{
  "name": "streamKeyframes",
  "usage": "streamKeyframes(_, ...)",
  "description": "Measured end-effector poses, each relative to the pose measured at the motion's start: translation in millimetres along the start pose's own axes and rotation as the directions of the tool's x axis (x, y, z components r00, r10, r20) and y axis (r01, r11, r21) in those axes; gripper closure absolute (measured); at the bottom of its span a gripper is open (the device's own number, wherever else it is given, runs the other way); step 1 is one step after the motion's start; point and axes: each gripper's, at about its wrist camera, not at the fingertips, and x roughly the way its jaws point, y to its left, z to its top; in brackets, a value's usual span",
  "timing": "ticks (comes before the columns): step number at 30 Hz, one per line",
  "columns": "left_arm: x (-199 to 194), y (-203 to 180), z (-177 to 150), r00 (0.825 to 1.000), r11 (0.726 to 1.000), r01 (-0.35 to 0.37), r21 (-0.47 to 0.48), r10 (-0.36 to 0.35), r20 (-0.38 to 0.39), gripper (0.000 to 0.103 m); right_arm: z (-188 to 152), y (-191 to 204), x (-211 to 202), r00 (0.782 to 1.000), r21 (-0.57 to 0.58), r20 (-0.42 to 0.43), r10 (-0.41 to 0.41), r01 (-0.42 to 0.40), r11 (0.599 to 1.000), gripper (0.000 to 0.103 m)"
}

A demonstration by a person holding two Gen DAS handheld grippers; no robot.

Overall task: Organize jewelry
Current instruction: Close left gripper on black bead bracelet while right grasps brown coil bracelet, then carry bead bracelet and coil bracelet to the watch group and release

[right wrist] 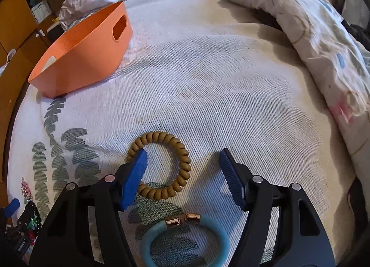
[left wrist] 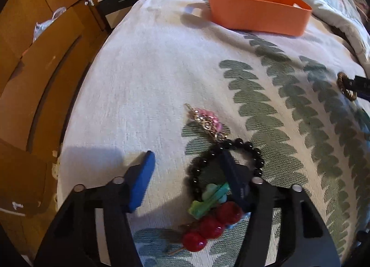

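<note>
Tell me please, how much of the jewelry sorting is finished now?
Nothing looks done: no jewelry shows in the orange basket. In hand: the left claw has one finger inside the black bead bracelet; the right claw straddles the tan coil ring. Left: pink clip, cherry clip, blue bracelet.
</note>
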Motion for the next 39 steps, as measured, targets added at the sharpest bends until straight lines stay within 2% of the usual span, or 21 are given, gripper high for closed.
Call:
streamKeyframes(3, 0, -1, -1, 1.000, 1.000, 0.002, 0.003, -0.002, 0.002, 0.052, -1, 2, -1, 1.000, -0.015, -0.003, -0.004, 0.004, 1.000, 0.038)
streamKeyframes(6, 0, -1, -2, 1.000, 1.000, 0.013, 0.005, -0.013, 0.000, 0.060, -3, 4, -4, 1.000, -0.017, -0.009, 0.021, -0.022, 1.000, 0.049)
streamKeyframes(8, 0, -1, -1, 1.000, 1.000, 0.026, 0.006, -0.026, 0.000, 0.075, -2, 4, -6, 0.999, -0.009, -0.006, 0.041, -0.041, 0.999, 0.062)
streamKeyframes(9, 0, -2, 0, 0.999, 0.999, 0.033, 0.007, -0.033, -0.001, 0.077, -1, 3, -7, 0.999, -0.004, -0.004, 0.046, -0.046, 0.999, 0.065)
streamKeyframes(10, 0, -2, 0, 0.999, 0.999, 0.038, 0.007, -0.038, -0.001, 0.083, 0, 2, -8, 0.999, 0.001, -0.002, 0.052, -0.052, 0.999, 0.076)
streamKeyframes(11, 0, -2, 0, 0.999, 0.999, 0.044, 0.008, -0.044, -0.002, 0.085, 1, -1, -8, 0.998, 0.012, -0.002, 0.069, -0.069, 0.998, 0.087)
streamKeyframes(12, 0, -2, 0, 0.999, 0.999, 0.049, 0.005, -0.049, -0.002, 0.086, 2, -3, -9, 0.996, 0.026, -0.006, 0.089, -0.089, 0.996, 0.089)
streamKeyframes(18, -1, 5, 2, 0.997, 0.996, 0.082, -0.028, -0.082, -0.011, 0.093, 4, -11, -11, 0.993, 0.054, -0.004, 0.115, -0.115, 0.992, 0.092)
streamKeyframes(26, -12, 11, 5, 0.995, 0.993, 0.103, -0.050, -0.102, 0.015, 0.093, 12, -17, -32, 0.991, 0.065, 0.057, 0.119, -0.123, 0.990, 0.092)
streamKeyframes(34, -45, 20, 12, 0.988, 0.988, 0.134, -0.070, -0.128, 0.087, 0.093, 19, -21, -75, 0.982, 0.062, 0.126, 0.138, -0.147, 0.987, 0.092)
streamKeyframes(39, -72, 24, 9, 0.980, 0.985, 0.160, -0.070, -0.150, 0.134, 0.093, 15, -16, -119, 0.975, 0.046, 0.176, 0.138, -0.148, 0.988, 0.092)
